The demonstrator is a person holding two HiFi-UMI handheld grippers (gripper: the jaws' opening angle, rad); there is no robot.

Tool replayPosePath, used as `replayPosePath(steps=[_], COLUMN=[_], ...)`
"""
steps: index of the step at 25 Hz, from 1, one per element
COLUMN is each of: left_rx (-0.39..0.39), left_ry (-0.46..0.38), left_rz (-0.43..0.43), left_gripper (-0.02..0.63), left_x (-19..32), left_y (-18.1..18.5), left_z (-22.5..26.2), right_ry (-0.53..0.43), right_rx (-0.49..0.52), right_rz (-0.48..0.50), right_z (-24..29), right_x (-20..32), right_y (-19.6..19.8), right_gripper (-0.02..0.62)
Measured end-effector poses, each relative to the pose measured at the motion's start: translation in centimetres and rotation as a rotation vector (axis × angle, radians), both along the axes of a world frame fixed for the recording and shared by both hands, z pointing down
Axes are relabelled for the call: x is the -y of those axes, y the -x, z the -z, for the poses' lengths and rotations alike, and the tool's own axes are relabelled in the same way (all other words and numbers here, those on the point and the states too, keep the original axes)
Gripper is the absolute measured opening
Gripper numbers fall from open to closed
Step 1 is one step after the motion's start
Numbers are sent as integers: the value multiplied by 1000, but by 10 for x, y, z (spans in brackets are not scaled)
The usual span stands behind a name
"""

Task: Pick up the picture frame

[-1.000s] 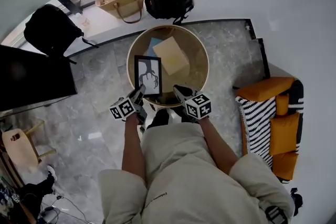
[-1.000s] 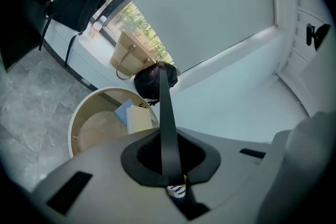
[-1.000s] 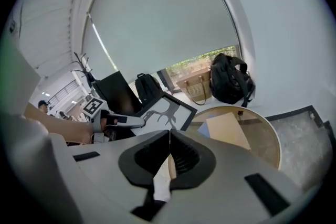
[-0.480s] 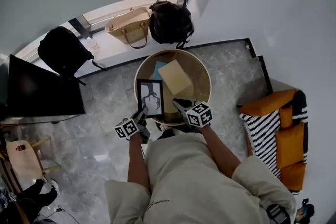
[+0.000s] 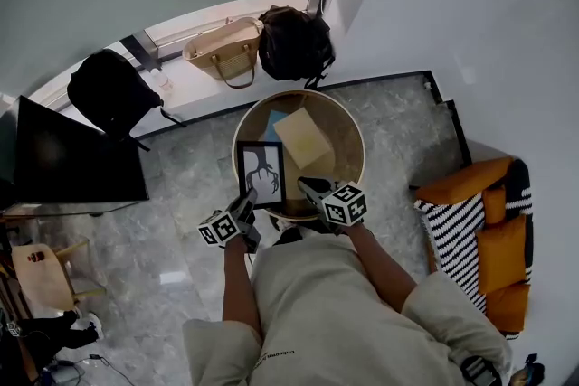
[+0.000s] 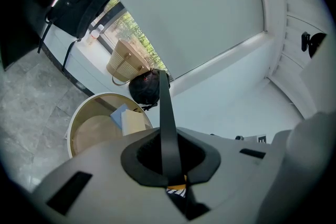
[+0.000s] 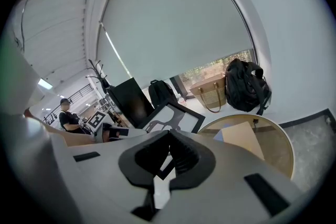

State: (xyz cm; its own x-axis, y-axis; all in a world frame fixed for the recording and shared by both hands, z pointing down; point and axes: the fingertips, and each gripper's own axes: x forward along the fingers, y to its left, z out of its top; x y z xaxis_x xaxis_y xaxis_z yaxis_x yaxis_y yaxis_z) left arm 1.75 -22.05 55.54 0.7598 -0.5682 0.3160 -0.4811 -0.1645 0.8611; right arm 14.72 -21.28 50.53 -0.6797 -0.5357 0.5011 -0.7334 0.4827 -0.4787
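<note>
The picture frame [image 5: 262, 174], black with a white sheet and a dark drawing, hangs upright over the near left edge of the round wooden table [image 5: 357, 149]. My left gripper [image 5: 246, 200] is shut on its lower left edge. In the left gripper view the frame [image 6: 164, 102] shows edge-on as a thin black strip clamped between the jaws of the left gripper [image 6: 167, 136]. My right gripper [image 5: 306, 185] hovers by the frame's lower right corner, shut with nothing in it. In the right gripper view the frame [image 7: 173, 118] stands beyond the tips of the right gripper [image 7: 169, 134].
A yellow box [image 5: 303, 137] and a blue item [image 5: 274, 120] lie on the table. A tan handbag [image 5: 224, 50] and a black backpack [image 5: 294, 41] sit on the window ledge behind it, another black bag [image 5: 113, 90] to the left. A dark screen [image 5: 77, 163] stands left, an orange-and-striped sofa [image 5: 479, 230] right.
Both grippers have risen a little, and the frame went up with the left one. The grip on the frame is unchanged.
</note>
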Motion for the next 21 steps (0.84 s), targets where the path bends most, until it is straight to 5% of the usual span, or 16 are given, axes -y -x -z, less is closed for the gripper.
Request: replayPosePath(steps=[21], left_rx=[-66], left_ry=[-30], left_rz=[-75], left_gripper=[34], left_x=[27], left_y=[-21], left_z=[7], right_ry=[-40], right_rx=[-17], right_rz=[-59], right_z=[8], right_x=[20], right_y=[-14], right_gripper=[34])
